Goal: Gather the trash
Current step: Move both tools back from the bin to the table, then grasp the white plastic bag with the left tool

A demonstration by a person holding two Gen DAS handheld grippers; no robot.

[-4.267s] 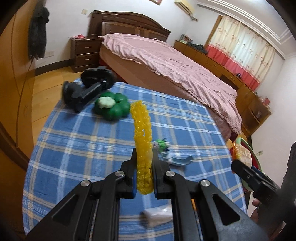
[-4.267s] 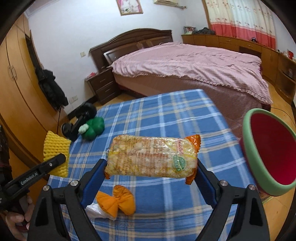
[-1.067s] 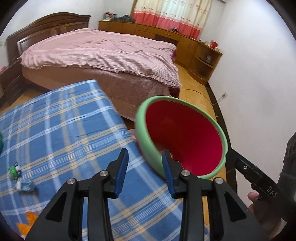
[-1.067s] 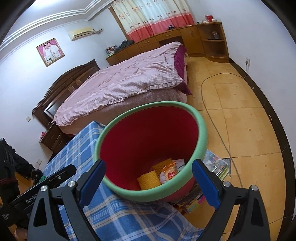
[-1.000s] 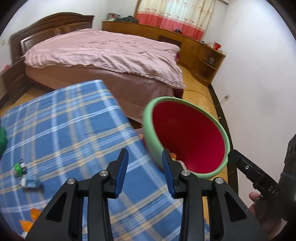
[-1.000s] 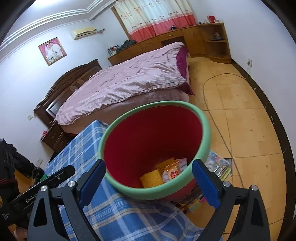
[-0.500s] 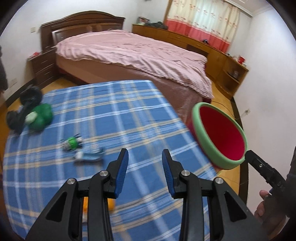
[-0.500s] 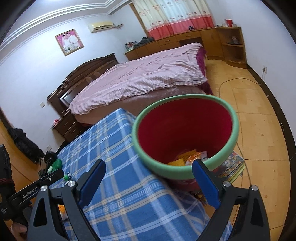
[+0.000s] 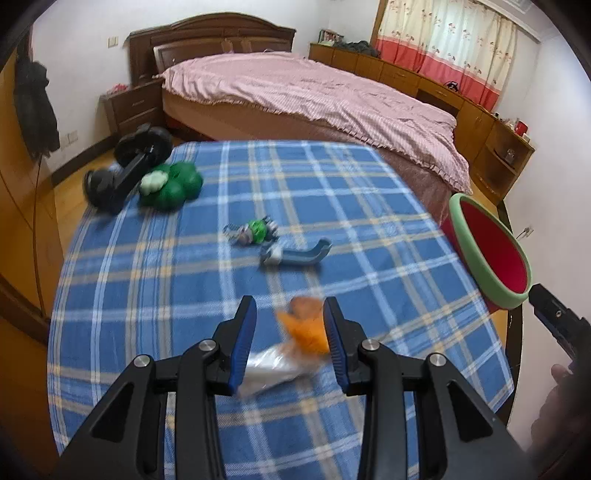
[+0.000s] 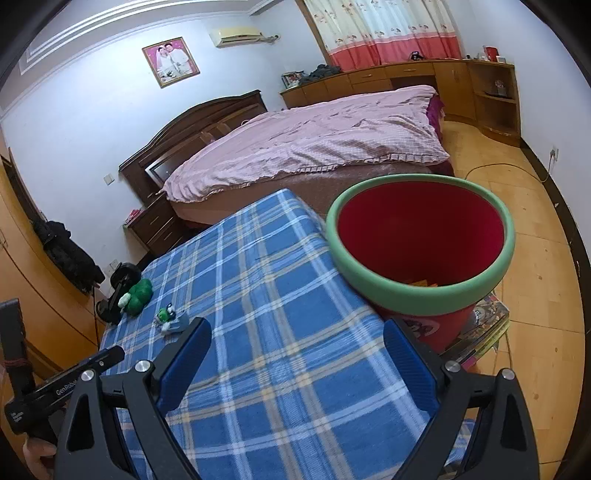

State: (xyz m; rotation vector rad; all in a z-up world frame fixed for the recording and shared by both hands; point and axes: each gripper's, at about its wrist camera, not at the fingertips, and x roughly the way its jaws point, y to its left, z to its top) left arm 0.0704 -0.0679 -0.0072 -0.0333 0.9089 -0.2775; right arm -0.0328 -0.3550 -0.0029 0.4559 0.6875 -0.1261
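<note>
a: left wrist view? what changed?
b: left gripper (image 9: pixel 290 334) has swung off the red bin (image 9: pixel 491 254); jaws parted, empty, above the orange wrapper (image 9: pixel 304 326) on the plaid table (image 9: pixel 147 288).
a: right wrist view?
b: right gripper (image 10: pixel 295 363) spread wide, holding nothing; bin sits farther right.

This is a bedroom in a home. A wide bed with a pink quilt (image 10: pixel 303 147) and dark wooden headboard (image 9: pixel 210 37) fills the far side, a framed portrait photograph (image 10: pixel 170 61) hangs above, and red-and-cream curtains (image 10: pixel 384 27) cover the window.
</note>
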